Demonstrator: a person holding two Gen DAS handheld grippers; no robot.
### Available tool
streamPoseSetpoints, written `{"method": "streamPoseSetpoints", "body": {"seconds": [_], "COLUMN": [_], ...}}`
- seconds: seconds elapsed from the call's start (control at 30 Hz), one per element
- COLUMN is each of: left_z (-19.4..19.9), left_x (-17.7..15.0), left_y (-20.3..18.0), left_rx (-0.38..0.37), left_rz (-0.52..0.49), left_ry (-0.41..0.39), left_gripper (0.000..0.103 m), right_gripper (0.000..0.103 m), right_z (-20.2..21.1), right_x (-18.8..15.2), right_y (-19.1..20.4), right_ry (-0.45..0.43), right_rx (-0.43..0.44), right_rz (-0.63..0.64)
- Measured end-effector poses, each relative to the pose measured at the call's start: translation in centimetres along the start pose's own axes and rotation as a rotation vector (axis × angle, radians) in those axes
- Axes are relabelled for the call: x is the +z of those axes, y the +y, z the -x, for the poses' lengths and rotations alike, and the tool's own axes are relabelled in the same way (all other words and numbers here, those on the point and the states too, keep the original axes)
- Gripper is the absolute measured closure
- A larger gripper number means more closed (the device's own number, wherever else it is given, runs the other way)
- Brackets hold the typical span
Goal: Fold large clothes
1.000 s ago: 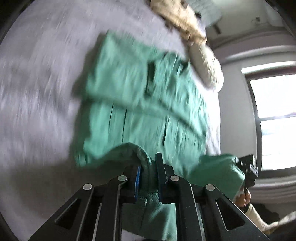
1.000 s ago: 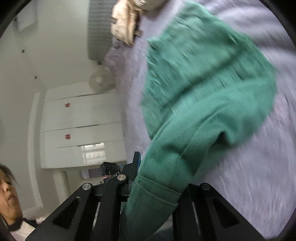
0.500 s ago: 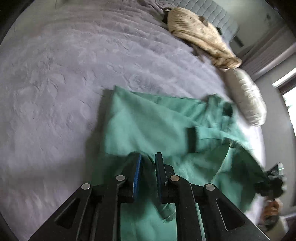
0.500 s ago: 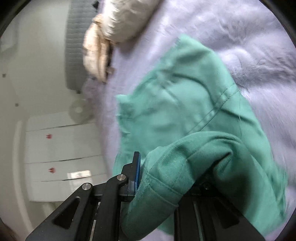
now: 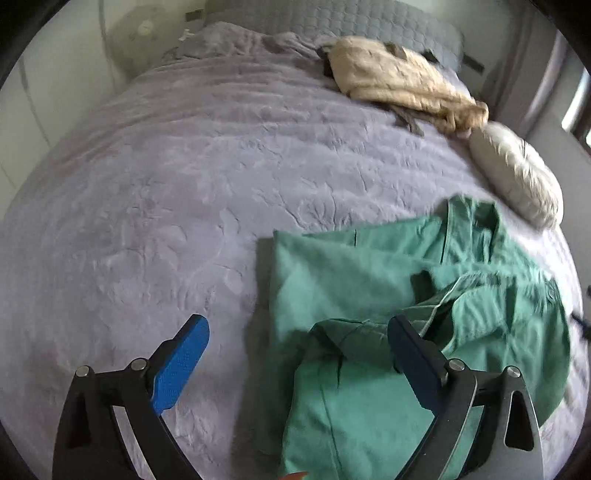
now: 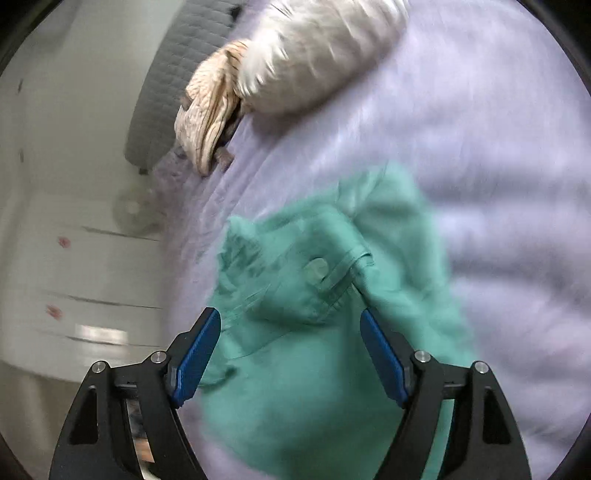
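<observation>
Both grippers, left gripper [image 5: 295,363] and right gripper [image 6: 290,356], have released the green shirt [image 5: 388,295]; my jaws are opening, empty. Soft, limp cloth: I grip a hem.

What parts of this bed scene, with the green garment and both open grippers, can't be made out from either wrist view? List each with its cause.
- Green garment: left wrist view, near end cut off by the bottom edge and behind the gripper finger.
- Green garment: right wrist view, motion blur hides its folds.
- Beige bundle: right wrist view, partly behind the white pillow.
- Fan: left wrist view, too hazy.
</observation>
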State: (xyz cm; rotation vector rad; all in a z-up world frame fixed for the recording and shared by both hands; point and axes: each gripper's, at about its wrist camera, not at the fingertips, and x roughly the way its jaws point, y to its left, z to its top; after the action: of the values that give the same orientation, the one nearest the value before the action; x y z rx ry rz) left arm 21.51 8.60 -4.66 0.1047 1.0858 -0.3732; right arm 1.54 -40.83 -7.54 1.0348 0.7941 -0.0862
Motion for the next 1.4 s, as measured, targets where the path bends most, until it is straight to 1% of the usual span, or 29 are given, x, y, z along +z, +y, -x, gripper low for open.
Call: {"method": "streamPoseSetpoints", "body": {"seconds": [0.07, 0.13, 0.17, 0.23, 0.3, 0.37, 0.43, 0.5, 0.57, 0.67, 0.73, 0.8, 0.83, 0.87, 0.9, 0.97, 1.0, 1.07, 1.13, 1.2, 1.27, 1.3, 1.33, 1.37, 1.4], "left_z": [-1.3, -2.5, -2.5, -1.7, 0.1, 1.2, 1.5, 1.1, 0.3, -2.0, -3.4, -4.1, -4.4, -4.7, -4.7, -4.3, -4.1, -3.8, -4.6, -6.4, -8.1, -8.9, -9.6, -9.8, -9.9], "left_x": [0.1, 0.2, 0.3, 0.7, 1.0, 0.9, 0.2, -1.5, -3.1, -4.9, -4.7, -3.3, -1.7, -0.6, 1.0, 2.8, 3.3, 3.5, 2.8, 2.1, 1.6, 1.6, 1.6, 1.6, 1.6], "left_y": [-0.5, -1.1, -1.3, -1.1, -0.7, -0.4, -0.8, -1.6, -2.2, -4.1, -5.8, -6.5, -6.4, -5.9, -5.1, -3.8, -3.5, -3.2, -3.4, -4.1, -4.8, -5.2, -5.6, -5.8, -6.2], "left_rx": [-0.006, -0.019, -0.022, -0.039, -0.036, -0.026, -0.026, -0.027, -0.038, -0.092, -0.092, -0.057, -0.034, -0.023, -0.012, 0.012, 0.014, -0.011, -0.022, -0.005, -0.017, -0.026, -0.047, -0.079, -0.065], "left_rz": [-0.028, -0.053, -0.055, -0.036, -0.015, -0.028, -0.101, -0.201, -0.246, -0.273, -0.298, -0.279, -0.221, -0.173, -0.095, -0.009, 0.003, -0.018, -0.074, -0.138, -0.153, -0.146, -0.130, -0.119, -0.104], "left_ry": [0.033, 0.067, 0.070, 0.047, -0.005, -0.021, 0.004, 0.057, 0.115, 0.192, 0.187, 0.129, 0.086, 0.065, 0.031, -0.015, -0.026, -0.015, 0.039, 0.092, 0.130, 0.141, 0.147, 0.159, 0.163], "left_gripper": [0.005, 0.005, 0.005, 0.005, 0.005, 0.005, 0.005, 0.005, 0.005, 0.005, 0.005, 0.005, 0.005, 0.005, 0.005, 0.005, 0.005, 0.005, 0.005, 0.005, 0.006, 0.014, 0.027, 0.055, 0.074], "right_gripper": [0.022, 0.022, 0.022, 0.022, 0.022, 0.022, 0.022, 0.022, 0.022, 0.022, 0.022, 0.022, 0.022, 0.022, 0.022, 0.022, 0.022, 0.022, 0.022, 0.022, 0.022, 0.022, 0.022, 0.030, 0.042], "right_z": [0.5, 0.2, -0.1, -0.6, -0.9, -1.2, -1.7, -2.6, -3.2, -3.7, -4.1, -4.3, -4.4, -4.5, -4.5, -4.5, -4.4, -4.4, -4.6, -4.9, -5.5, -5.7, -5.9, -6.1, -6.2], "right_x": [0.4, 0.5, 0.4, 0.4, 0.5, 0.6, 0.6, 0.6, 0.4, 0.2, 0.1, 0.0, 0.0, 0.0, 0.0, -0.1, -0.1, -0.2, -0.3, -0.3, -0.3, -0.3, -0.4, -0.5, -0.7], "right_y": [0.1, -0.3, -0.6, -1.1, -1.2, -1.0, -0.6, -0.1, 0.0, -0.1, -0.3, -0.3, -0.2, -0.2, -0.1, 0.0, 0.1, 0.2, 0.5, 0.7, 0.6, 0.6, 0.7, 0.8, 1.0], "right_ry": [-0.014, 0.005, 0.012, 0.023, 0.024, 0.029, 0.045, 0.057, 0.073, 0.087, 0.096, 0.099, 0.099, 0.100, 0.101, 0.098, 0.096, 0.096, 0.098, 0.101, 0.106, 0.106, 0.105, 0.104, 0.100], "right_rx": [-0.091, -0.170, -0.205, -0.266, -0.297, -0.306, -0.316, -0.332, -0.335, -0.342, -0.349, -0.356, -0.363, -0.369, -0.376, -0.378, -0.378, -0.367, -0.364, -0.371, -0.375, -0.379, -0.388, -0.406, -0.439], "right_rz": [0.052, 0.082, 0.096, 0.125, 0.161, 0.199, 0.231, 0.252, 0.264, 0.272, 0.261, 0.258, 0.261, 0.265, 0.268, 0.269, 0.269, 0.270, 0.284, 0.299, 0.296, 0.294, 0.299, 0.307, 0.327]}}
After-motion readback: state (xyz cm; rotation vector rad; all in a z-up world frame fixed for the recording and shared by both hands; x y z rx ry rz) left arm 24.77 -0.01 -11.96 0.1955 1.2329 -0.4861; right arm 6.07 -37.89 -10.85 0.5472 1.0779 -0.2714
